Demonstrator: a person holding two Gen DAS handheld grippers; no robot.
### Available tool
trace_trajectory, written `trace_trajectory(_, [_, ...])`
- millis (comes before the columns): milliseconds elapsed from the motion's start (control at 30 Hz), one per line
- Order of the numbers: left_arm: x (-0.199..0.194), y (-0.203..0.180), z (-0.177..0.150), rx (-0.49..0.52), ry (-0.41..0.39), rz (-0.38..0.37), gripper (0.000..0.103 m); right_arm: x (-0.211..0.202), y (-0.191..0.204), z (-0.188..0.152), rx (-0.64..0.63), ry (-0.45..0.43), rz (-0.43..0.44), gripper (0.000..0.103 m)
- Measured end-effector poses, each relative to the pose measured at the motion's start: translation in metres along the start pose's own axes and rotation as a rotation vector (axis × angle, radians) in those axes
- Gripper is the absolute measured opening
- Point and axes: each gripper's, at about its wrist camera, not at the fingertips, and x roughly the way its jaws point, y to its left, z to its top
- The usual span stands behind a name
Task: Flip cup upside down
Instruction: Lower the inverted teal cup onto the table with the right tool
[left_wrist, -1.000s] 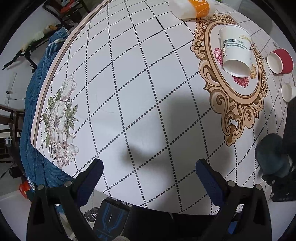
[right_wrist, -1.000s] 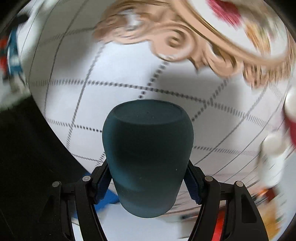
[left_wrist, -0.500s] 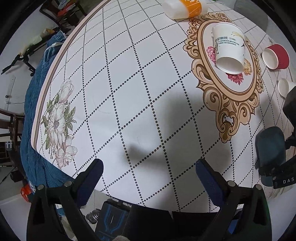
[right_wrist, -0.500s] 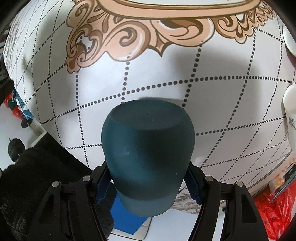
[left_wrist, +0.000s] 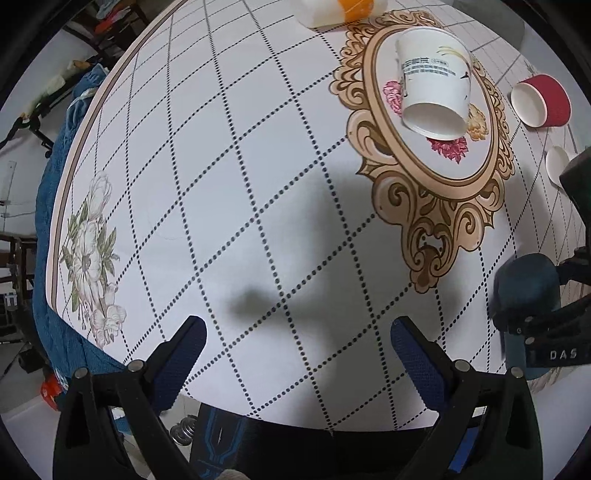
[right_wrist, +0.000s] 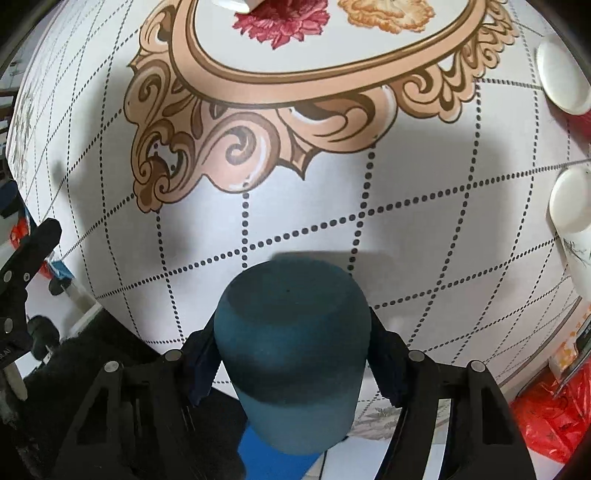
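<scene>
The right hand-held gripper (right_wrist: 291, 354) is clamping the dark cup (right_wrist: 293, 354) above the patterned counter (right_wrist: 406, 236), the left hand-held gripper (left_wrist: 297, 345) gaping wide.

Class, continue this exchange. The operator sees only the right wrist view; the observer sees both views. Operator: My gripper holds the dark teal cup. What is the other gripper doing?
Observer: The left gripper is open and holds nothing, above the near edge of the table.
Operator: What lies inside the oval ornament?
Observer: Inside the oval ornament, a white paper cup lies on its side, with its mouth towards the near edge.
Operator: Is anything to its right?
Observer: A red cup, also on its side, outside the ornament.
</scene>
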Motion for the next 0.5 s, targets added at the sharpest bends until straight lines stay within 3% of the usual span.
trace_trajectory(233, [-0.009,-0.016,0.018,0.023,-0.02,0.003,0.102,-0.029,-0.011,-0.03,0.066,-0.154,0.028,0.071])
trace_trajectory(500, [-0.016,-0.031,0.044,0.038,-0.031,0.007,0.102,-0.066,-0.042,-0.064,0.236,-0.469,0.104,0.071])
